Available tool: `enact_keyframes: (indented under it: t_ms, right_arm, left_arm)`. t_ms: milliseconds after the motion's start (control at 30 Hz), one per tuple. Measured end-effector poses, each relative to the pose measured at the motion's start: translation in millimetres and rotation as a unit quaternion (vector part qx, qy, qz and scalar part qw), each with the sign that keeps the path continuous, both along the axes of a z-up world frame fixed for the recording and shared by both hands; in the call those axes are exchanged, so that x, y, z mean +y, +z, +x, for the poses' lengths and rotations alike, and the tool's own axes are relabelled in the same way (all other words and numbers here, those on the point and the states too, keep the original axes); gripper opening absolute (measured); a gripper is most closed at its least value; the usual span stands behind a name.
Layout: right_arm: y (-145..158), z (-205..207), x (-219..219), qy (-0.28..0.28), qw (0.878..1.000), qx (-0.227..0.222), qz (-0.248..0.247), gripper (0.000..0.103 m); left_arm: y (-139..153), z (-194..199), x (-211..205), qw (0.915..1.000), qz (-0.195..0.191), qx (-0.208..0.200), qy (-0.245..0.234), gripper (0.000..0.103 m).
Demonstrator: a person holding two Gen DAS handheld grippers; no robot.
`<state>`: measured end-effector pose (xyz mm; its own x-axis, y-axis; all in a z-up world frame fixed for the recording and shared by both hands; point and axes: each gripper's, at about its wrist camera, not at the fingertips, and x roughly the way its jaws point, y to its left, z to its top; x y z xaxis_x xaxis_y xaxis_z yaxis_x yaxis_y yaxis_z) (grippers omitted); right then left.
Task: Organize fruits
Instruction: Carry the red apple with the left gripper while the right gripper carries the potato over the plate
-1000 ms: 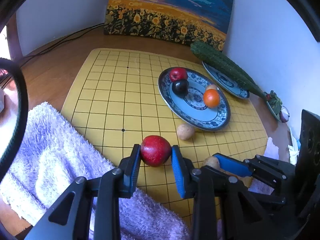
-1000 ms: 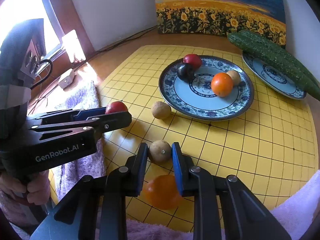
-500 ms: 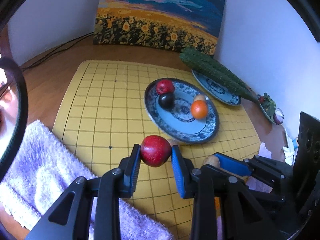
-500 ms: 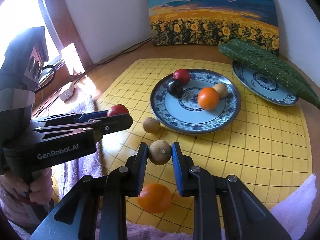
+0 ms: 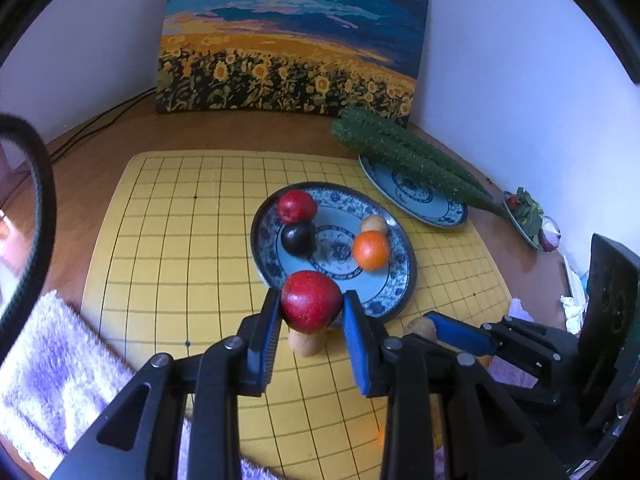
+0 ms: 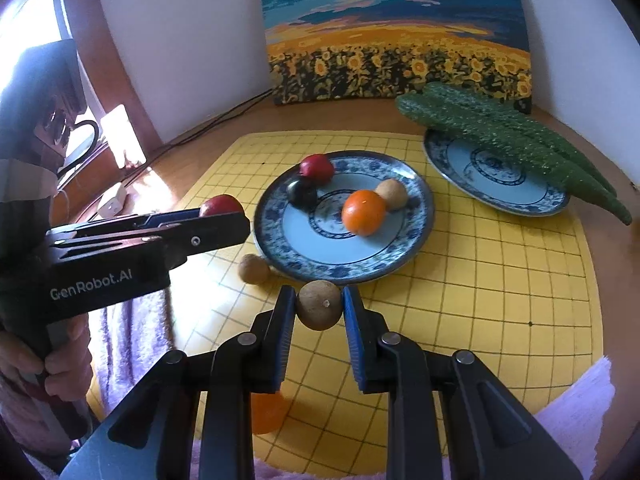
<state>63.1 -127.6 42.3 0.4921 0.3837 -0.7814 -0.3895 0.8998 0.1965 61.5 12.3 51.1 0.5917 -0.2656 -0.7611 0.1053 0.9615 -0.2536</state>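
Observation:
My left gripper [image 5: 311, 304] is shut on a red apple [image 5: 311, 301] and holds it above the near rim of the blue patterned fruit plate [image 5: 400, 292]. My right gripper [image 6: 319, 307] is shut on a small brown round fruit [image 6: 319, 305], held above the near rim of the same plate [image 6: 420, 236]. The plate holds a red fruit [image 6: 317, 168], a dark plum [image 6: 302, 195], an orange [image 6: 363, 212] and a brown fruit [image 6: 392, 194]. Another brown fruit [image 6: 253, 269] lies on the yellow grid mat by the plate. An orange [image 6: 266, 412] lies on the mat under my right gripper.
A second blue plate [image 6: 500, 196] at the right carries long green cucumbers [image 6: 520, 140]. A sunflower painting [image 6: 396, 32] leans on the back wall. A purple fluffy towel [image 5: 60, 372] lies at the left. A small dish of vegetables [image 5: 528, 216] sits at the far right.
Both grippers have risen and moved forward toward the fruit plate, each still holding its fruit. The mat and plates now look farther below.

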Motion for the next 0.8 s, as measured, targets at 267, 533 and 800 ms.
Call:
enact_keyframes:
  t_ms: [267, 533, 800]
  right_arm:
    - [0, 12, -10, -0.013, 1.000, -0.007, -0.008, 0.026]
    - [1, 27, -13, -0.022, 0.999, -0.020, -0.019, 0.026]
    - [-3, 41, -13, -0.023, 0.999, -0.023, -0.022, 0.026]
  left_arm:
    - [-2, 18, -4, 0.9999, 0.008, -0.001, -0.007, 0.032]
    - [-11, 32, -10, 0.9999, 0.010, 0.008, -0.007, 0.032]
    - [-18, 39, -12, 0.9998, 0.016, 0.007, -0.007, 0.032]
